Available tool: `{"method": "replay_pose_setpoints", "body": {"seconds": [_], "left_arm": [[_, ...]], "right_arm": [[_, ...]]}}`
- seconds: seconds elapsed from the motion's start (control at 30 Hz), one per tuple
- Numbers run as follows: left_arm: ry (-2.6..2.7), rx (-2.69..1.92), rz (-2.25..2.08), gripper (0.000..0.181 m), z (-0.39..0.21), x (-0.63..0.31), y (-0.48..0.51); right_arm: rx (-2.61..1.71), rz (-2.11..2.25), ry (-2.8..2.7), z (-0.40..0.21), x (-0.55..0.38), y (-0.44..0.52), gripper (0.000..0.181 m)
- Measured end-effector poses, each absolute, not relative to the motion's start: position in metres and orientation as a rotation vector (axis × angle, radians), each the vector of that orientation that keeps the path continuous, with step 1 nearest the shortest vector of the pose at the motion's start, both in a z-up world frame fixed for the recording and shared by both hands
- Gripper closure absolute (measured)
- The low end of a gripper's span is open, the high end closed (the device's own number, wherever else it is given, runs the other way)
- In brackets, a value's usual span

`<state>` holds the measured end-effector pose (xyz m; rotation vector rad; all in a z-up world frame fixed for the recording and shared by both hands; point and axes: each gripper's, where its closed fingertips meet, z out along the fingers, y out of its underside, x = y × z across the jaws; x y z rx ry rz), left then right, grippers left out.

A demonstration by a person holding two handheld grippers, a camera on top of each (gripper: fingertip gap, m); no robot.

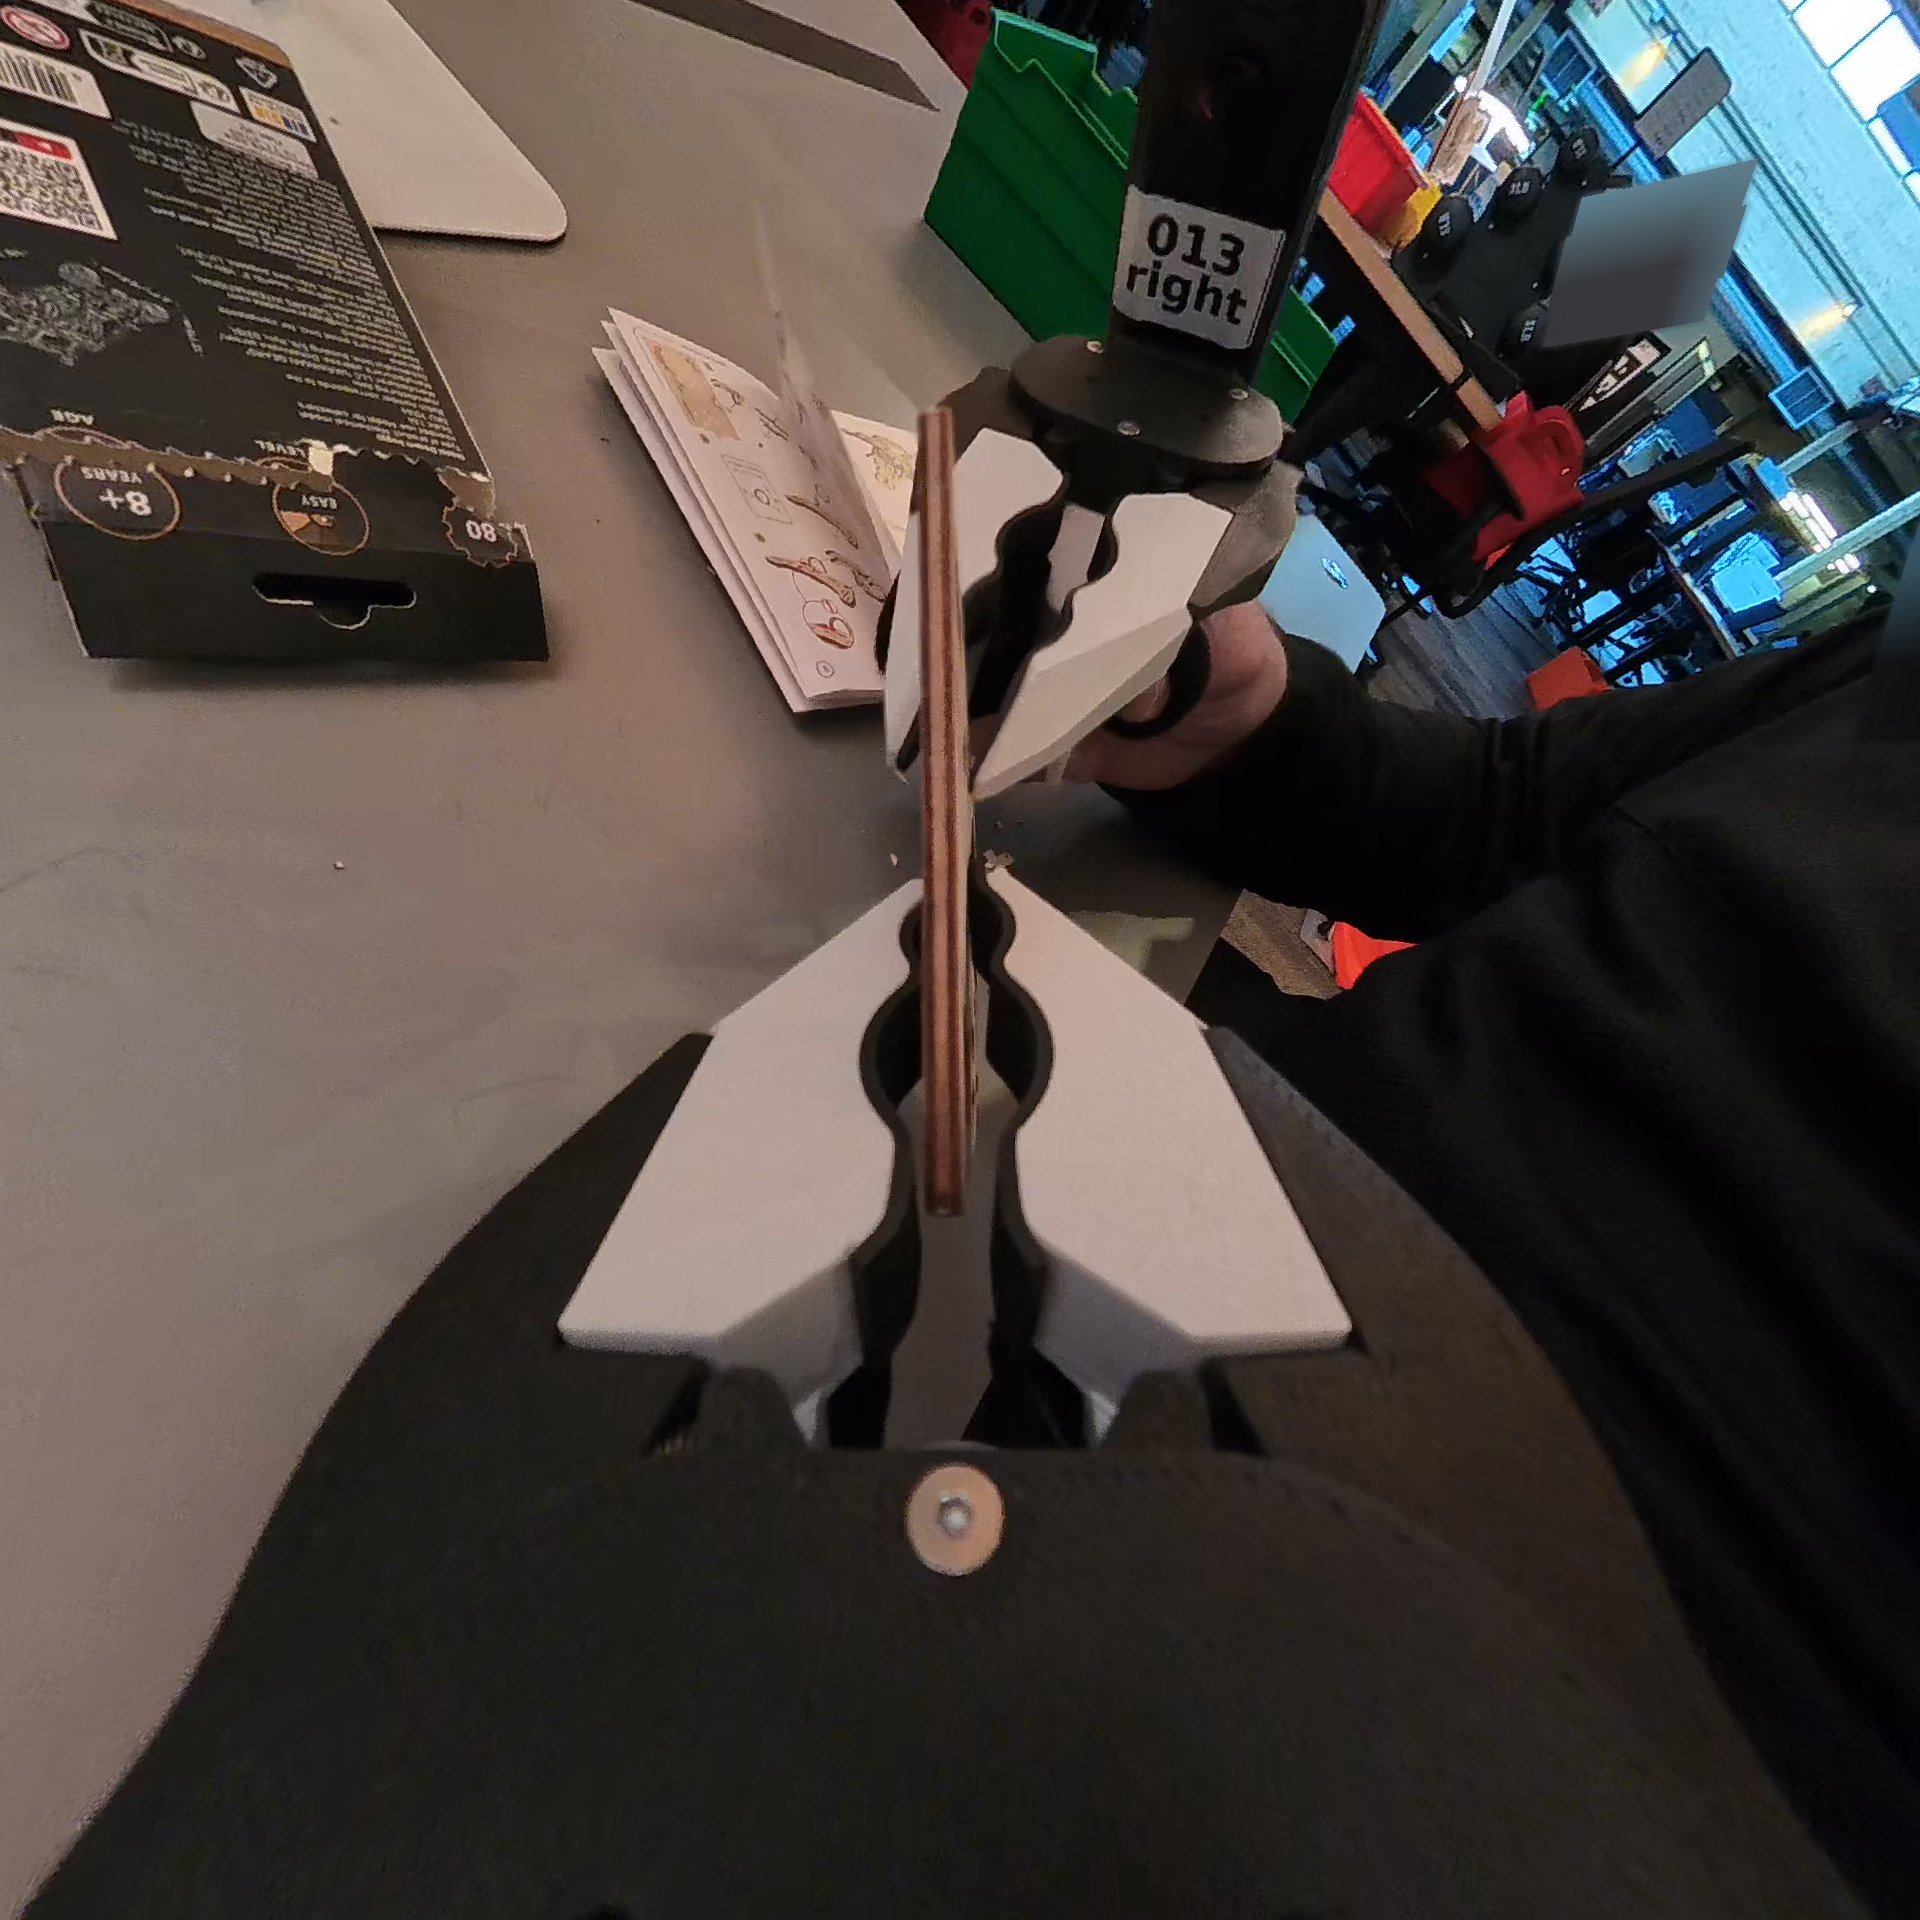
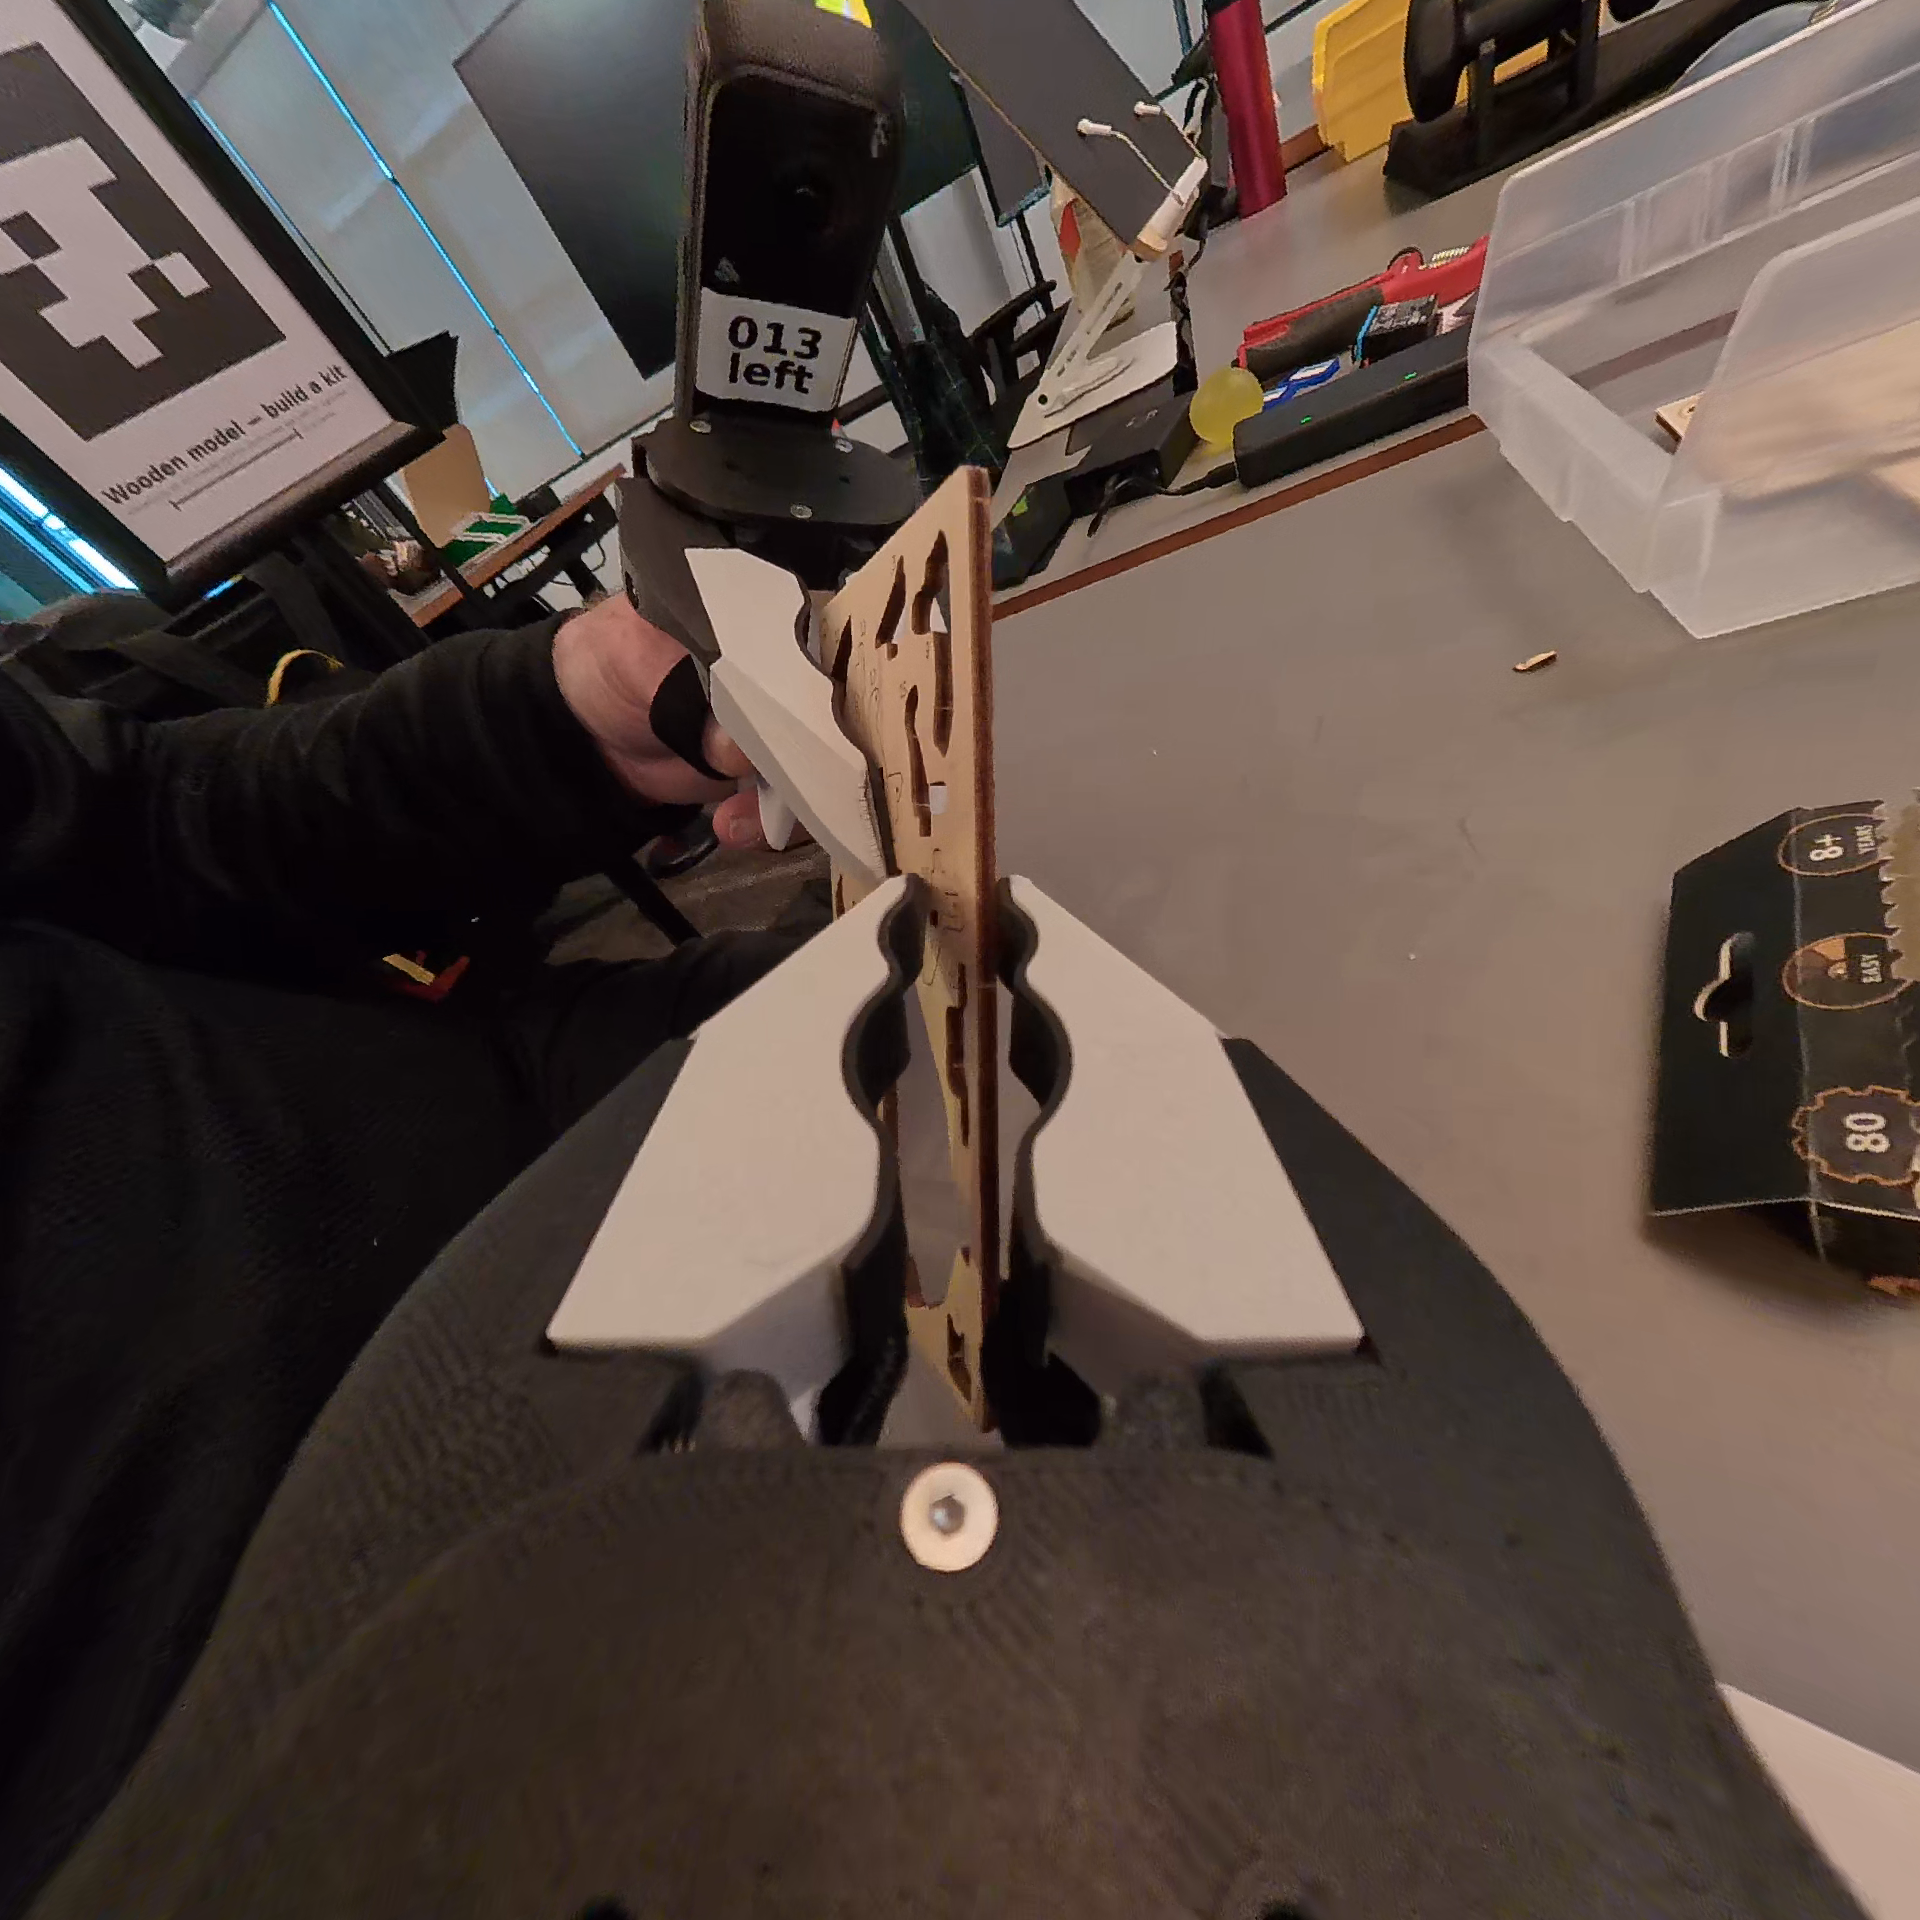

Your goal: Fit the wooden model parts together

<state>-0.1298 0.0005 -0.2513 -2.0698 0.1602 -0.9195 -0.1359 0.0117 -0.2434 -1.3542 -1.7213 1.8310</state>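
Observation:
A thin plywood sheet [image 1: 943, 831] with laser-cut model parts is held upright above the grey table [image 1: 416, 935], edge-on in the left wrist view. My left gripper [image 1: 951, 894] is shut on its near end. My right gripper [image 1: 940, 774] clamps the far end from the opposite side. In the right wrist view the sheet [image 2: 935, 644] shows its face with several empty cut-outs. It runs between the right gripper [image 2: 961, 888] fingers to the left gripper [image 2: 873, 831], whose far finger is hidden behind the wood.
A black cardboard kit box [image 1: 260, 416] lies at the left and shows in the right wrist view [image 2: 1787, 1039]. An open instruction booklet [image 1: 748, 499] lies behind the sheet. A green bin [image 1: 1039, 187] and a clear plastic bin [image 2: 1714, 364] stand farther back. Less than 4 cm separates the two grippers' tips.

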Motion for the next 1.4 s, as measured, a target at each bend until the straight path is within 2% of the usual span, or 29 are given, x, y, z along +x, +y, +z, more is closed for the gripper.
{"method": "replay_pose_setpoints", "body": {"seconds": [0.97,1.4], "left_arm": [[0.128,-2.095,-0.868,0.18,-0.254,-0.13,0.0],[0.198,-2.138,-0.564,0.18,-0.254,-0.134,0.005]], "right_arm": [[-1.367,1.858,-1.792,-0.25,-0.131,0.013,0.175],[-1.394,1.649,-1.765,-0.257,-0.14,0.02,0.174]]}}
